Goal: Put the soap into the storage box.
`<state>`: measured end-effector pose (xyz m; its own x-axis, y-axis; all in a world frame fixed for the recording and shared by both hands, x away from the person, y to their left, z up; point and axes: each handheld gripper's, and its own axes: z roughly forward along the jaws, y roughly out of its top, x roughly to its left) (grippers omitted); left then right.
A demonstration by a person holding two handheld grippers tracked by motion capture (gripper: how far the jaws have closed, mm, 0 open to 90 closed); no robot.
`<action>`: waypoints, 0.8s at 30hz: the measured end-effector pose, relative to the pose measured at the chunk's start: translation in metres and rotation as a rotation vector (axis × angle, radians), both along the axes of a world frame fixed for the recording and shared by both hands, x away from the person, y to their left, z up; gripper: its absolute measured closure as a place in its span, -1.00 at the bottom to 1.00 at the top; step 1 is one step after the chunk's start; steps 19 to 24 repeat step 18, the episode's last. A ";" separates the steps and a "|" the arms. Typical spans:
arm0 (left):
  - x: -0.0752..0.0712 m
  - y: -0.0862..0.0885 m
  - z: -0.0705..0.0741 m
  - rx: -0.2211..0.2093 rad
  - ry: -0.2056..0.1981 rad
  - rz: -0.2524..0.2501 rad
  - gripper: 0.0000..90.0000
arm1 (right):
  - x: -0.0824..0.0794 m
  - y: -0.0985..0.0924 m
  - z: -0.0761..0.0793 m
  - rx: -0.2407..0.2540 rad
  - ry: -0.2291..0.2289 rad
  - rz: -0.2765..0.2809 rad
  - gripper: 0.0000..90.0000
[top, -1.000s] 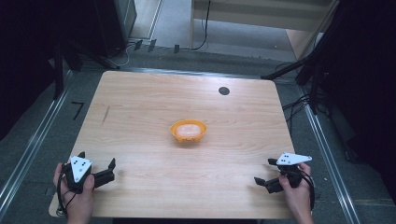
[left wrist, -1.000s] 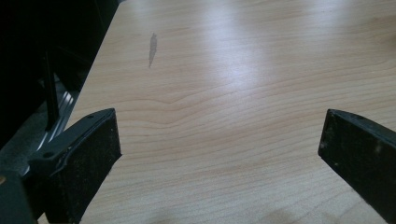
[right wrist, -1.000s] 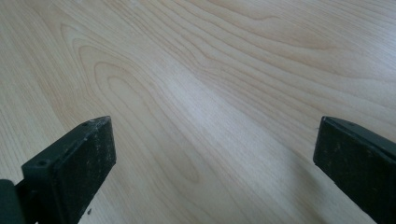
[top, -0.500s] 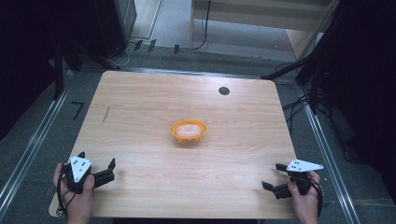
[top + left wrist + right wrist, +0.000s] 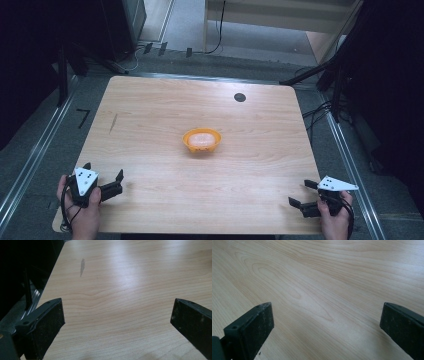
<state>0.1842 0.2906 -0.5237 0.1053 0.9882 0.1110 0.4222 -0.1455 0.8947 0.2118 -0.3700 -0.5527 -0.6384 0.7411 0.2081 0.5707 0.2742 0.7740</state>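
High view: orange bowl [image 5: 202, 141] sits at frame centre on the surface [image 5: 150, 115]. Left gripper [image 5: 111, 185] at lower left, right gripper [image 5: 303, 196] at lower right, both released; the bowl lies up-frame between them, roughly equidistant.

Left gripper view: jaws spread over bare surface.

Right gripper view: same.

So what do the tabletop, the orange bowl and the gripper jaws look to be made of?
Tabletop: light wood or wood-look laminate, with visible grain and a soft sheen. Orange bowl: probably plastic, with a uniform bright colour. Left gripper and right gripper jaws: matte black, likely plastic or rubber-faced; hard to tell.
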 end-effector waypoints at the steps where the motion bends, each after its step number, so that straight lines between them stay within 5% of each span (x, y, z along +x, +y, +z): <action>1: 0.000 0.000 0.000 0.000 0.001 -0.001 -1.00 | -0.002 -0.001 0.000 0.004 -0.004 -0.011 -1.00; 11: 0.000 0.001 0.000 -0.019 0.007 -0.008 -1.00 | -0.007 -0.002 0.000 0.026 -0.064 -0.039 -1.00; 18: 0.001 0.001 0.000 -0.017 0.018 -0.014 -1.00 | -0.008 0.004 0.000 -0.032 -0.072 -0.030 -1.00; 24: 0.001 0.001 0.000 -0.017 0.018 -0.014 -1.00 | -0.008 0.004 0.000 -0.032 -0.072 -0.030 -1.00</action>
